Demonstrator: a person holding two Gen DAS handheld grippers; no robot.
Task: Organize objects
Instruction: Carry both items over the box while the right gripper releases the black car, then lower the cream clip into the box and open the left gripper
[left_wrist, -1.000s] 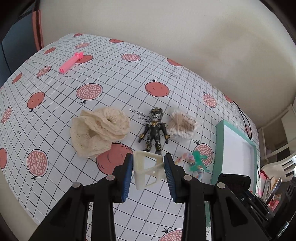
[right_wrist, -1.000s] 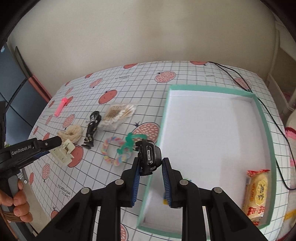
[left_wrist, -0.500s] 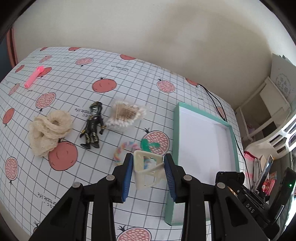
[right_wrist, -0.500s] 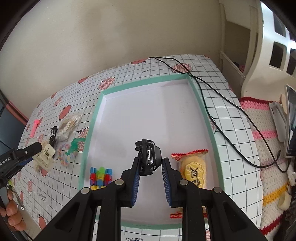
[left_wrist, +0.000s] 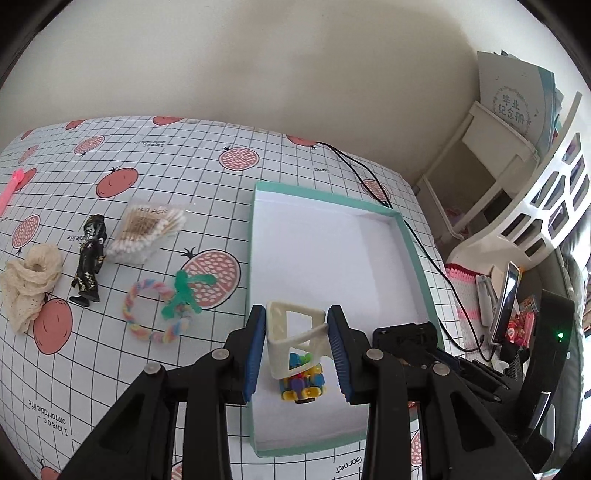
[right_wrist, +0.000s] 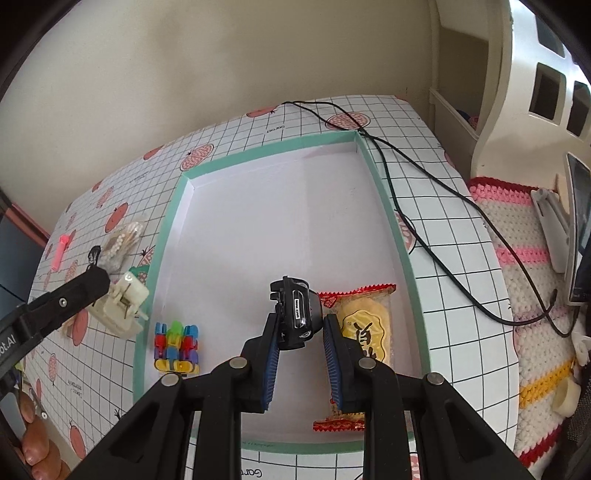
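Though clip fills left gripper, it half-hides blocks — right gripper grips black gadget, snack partly covered.

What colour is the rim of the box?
Mint green around a white inside; the box shows best in the right wrist view.

The tablecloth on the desk carries small printed lines: "I love a comfortable life" near the left front edge, upside down, and the word "Garnet" by the front of the tray, also upside down. A blue-white card on the shelf shows four Chinese characters. The snack packet has large Chinese characters. The left claw's arm shows the letters "ot.AI".
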